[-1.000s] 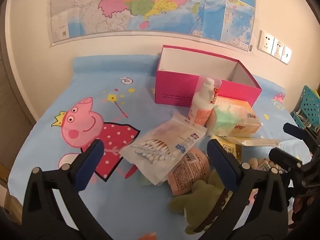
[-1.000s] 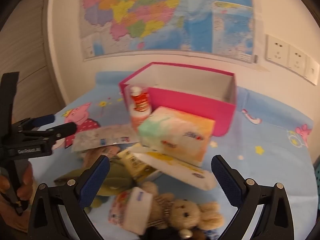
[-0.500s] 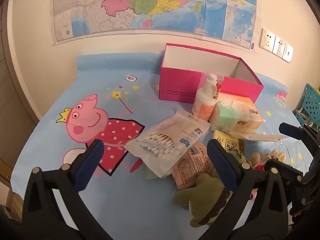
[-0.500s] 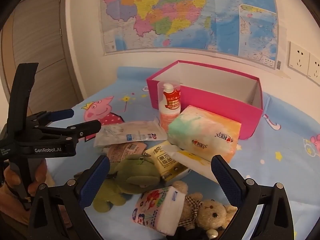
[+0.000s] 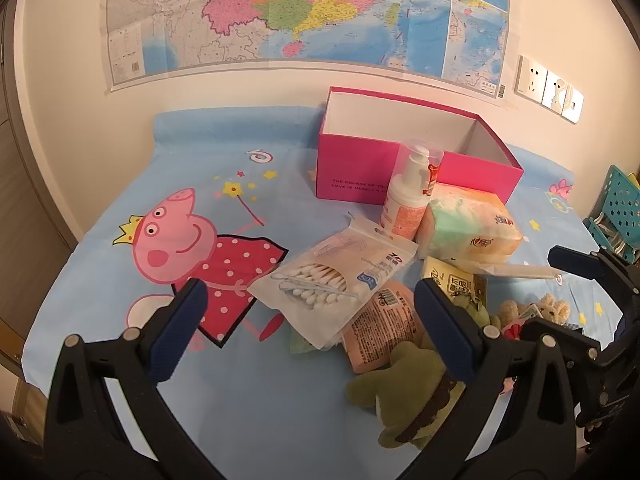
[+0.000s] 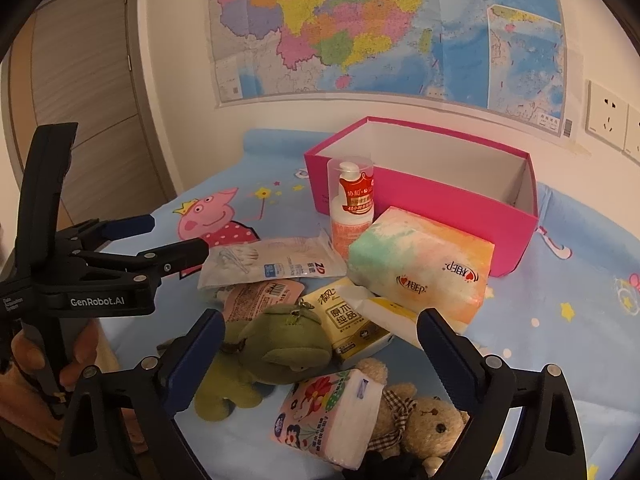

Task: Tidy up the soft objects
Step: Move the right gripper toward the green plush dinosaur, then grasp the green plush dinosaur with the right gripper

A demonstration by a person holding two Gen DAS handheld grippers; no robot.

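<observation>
Left gripper (image 5: 308,312): released, jaws wide apart, holding nothing, hovering over the bed near the swab bag; seen from the right wrist camera (image 6: 164,236) it sits well left of the box.
Right gripper (image 6: 320,344): released, jaws spread, empty, above the pile in front of the box; also visible at the edge of the left wrist view (image 5: 560,292).
Box (image 6: 452,204): pink, open-topped, white inside, standing on the bed (image 5: 256,392) near the wall.
Bottle (image 6: 352,208): upright, touching the box's front wall at its left end.
Tissue pack (image 6: 424,268): pastel, just in front of the box, right of the bottle.
Swab bag (image 5: 336,276): flat, in front of the box and to its left, partly over a pink packet (image 5: 380,324).
Yellow pack (image 6: 348,316): in front of the tissue pack, farther from the box.
Green plush (image 6: 276,352): lying in front of the box, nearest the grippers, beside the yellow pack.
Floral pack (image 6: 332,412): farthest from the box, resting against the bear.
Bear (image 6: 424,424): lying beside the floral pack, at the pile's near edge.
</observation>
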